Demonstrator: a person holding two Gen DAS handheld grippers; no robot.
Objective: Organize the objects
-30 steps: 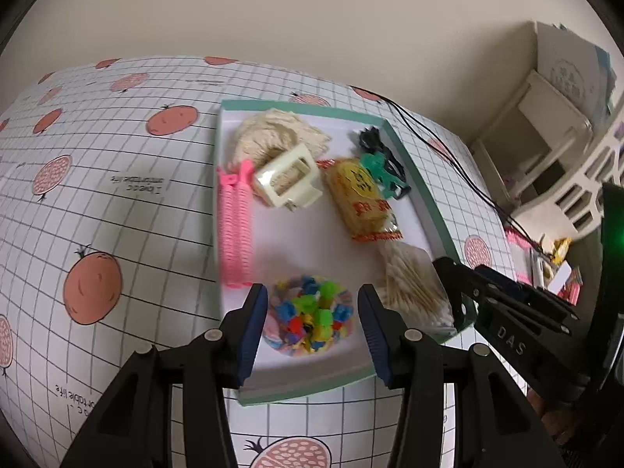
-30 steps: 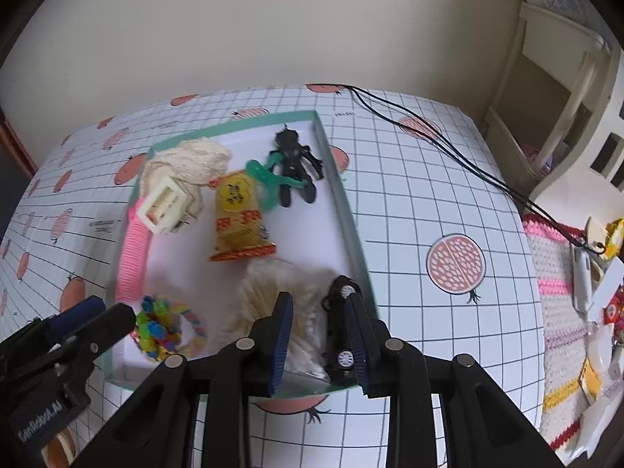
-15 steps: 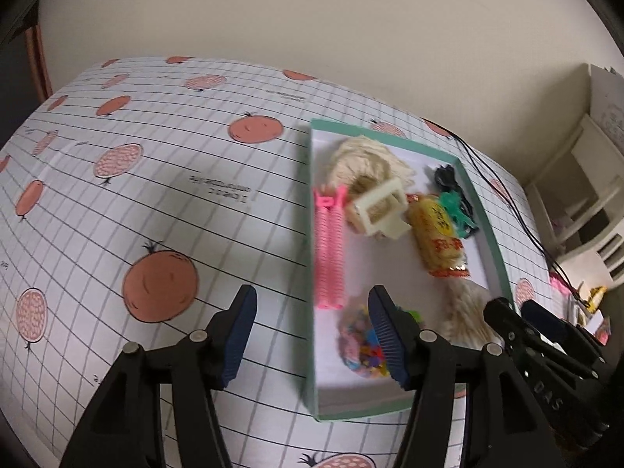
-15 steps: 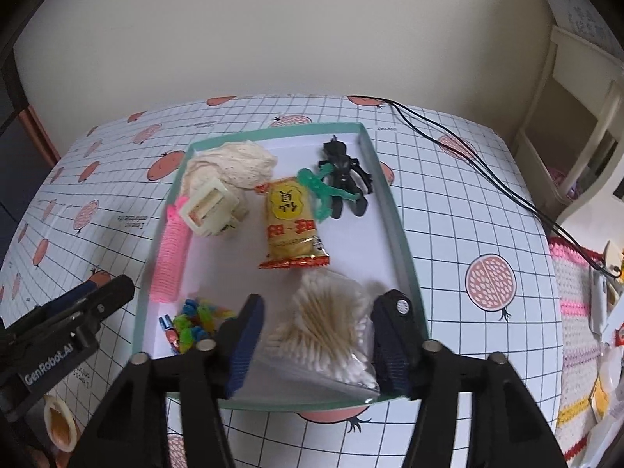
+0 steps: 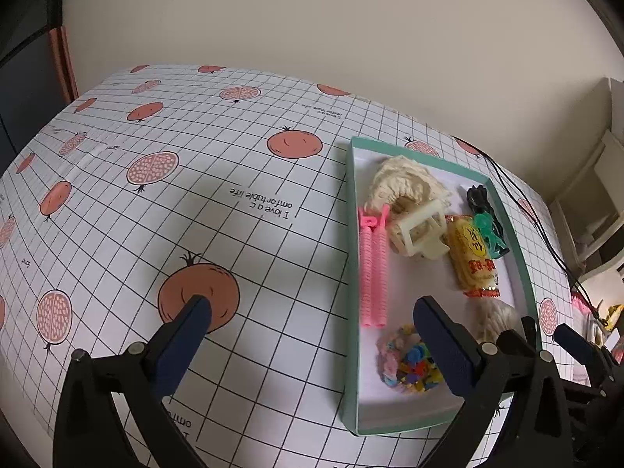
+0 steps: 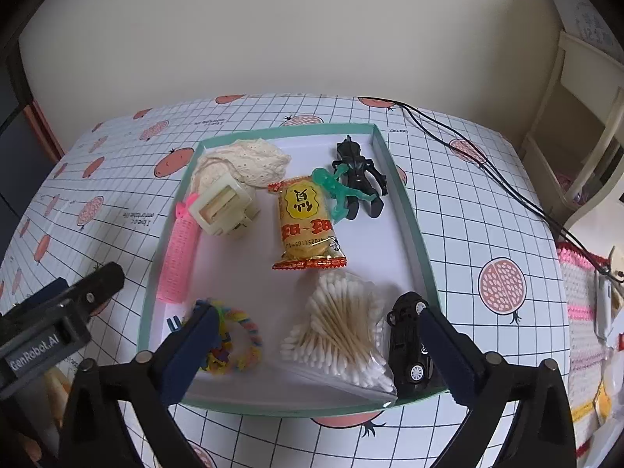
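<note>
Both the left gripper and right gripper hang released and empty above the green tray, since every item, black toy car included, lies inside.

Both wrist views above tray

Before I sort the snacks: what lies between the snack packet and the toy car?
The bag of cotton swabs lies between the snack packet and the toy car; the right wrist view shows it.
</note>
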